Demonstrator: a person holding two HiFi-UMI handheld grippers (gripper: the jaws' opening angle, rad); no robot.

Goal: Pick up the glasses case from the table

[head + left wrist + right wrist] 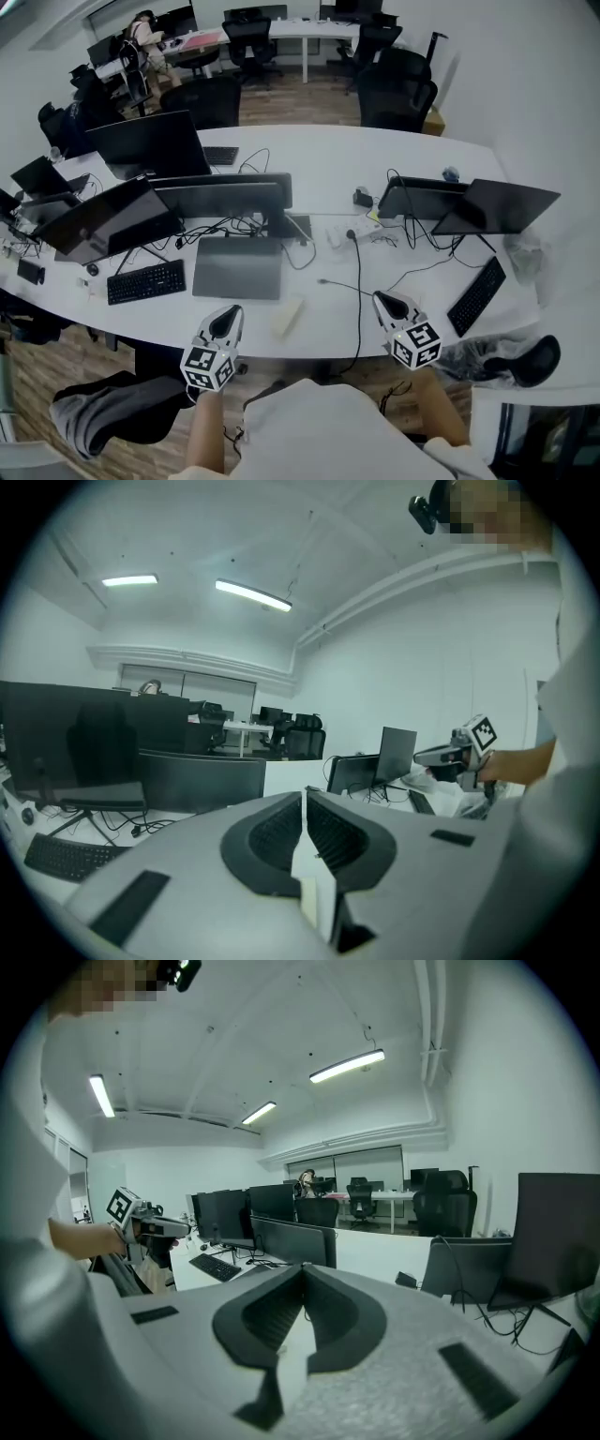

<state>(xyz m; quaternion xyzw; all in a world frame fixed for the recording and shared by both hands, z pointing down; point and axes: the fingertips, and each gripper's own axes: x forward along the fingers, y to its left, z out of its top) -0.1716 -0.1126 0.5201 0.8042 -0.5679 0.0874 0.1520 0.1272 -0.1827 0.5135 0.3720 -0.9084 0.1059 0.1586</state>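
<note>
Matt cream glasses case [288,317], smooth white table [328,155], wooden floor [300,98]

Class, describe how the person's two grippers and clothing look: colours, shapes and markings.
Both the left gripper and the right gripper have pale grey bodies that taper to two jaws lined with black ribbed pads. Each carries a cube of black-and-white square markers behind the jaws. No cables show on them. The person wears a pale top, with the forearms uncovered.

Bright ceiling strip lights [347,1065]; fisheye warp, dark vignetted corners.

No legible text or labels
</note>
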